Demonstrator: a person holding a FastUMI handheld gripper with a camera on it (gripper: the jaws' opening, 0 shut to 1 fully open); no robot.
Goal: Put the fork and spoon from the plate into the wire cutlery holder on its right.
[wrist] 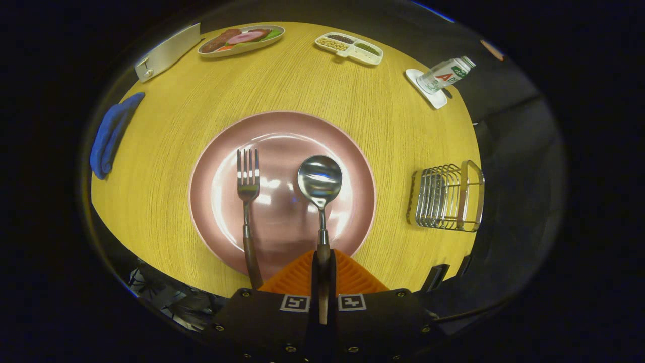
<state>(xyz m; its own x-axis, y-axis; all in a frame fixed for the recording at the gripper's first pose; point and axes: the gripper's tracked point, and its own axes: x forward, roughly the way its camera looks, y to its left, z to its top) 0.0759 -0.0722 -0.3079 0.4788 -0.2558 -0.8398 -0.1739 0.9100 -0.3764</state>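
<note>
A pink plate (352, 151) lies on the round wooden table just ahead of my fingers. A fork (248, 196) with a dark handle rests on the plate's left half, tines pointing away. A spoon (320, 181) lies on the right half, bowl away from me. My gripper (323, 262) is shut on the spoon's handle, with both fingers pressed against it over the plate's near rim. The wire cutlery holder (446, 196) stands on the table to the right of the plate, apart from it.
A blue cloth (111, 133) lies at the table's left edge. At the far side are a dish of food (242, 39), a divided tray (348, 48), a white box (166, 51), and a bottle (446, 74) on a white coaster.
</note>
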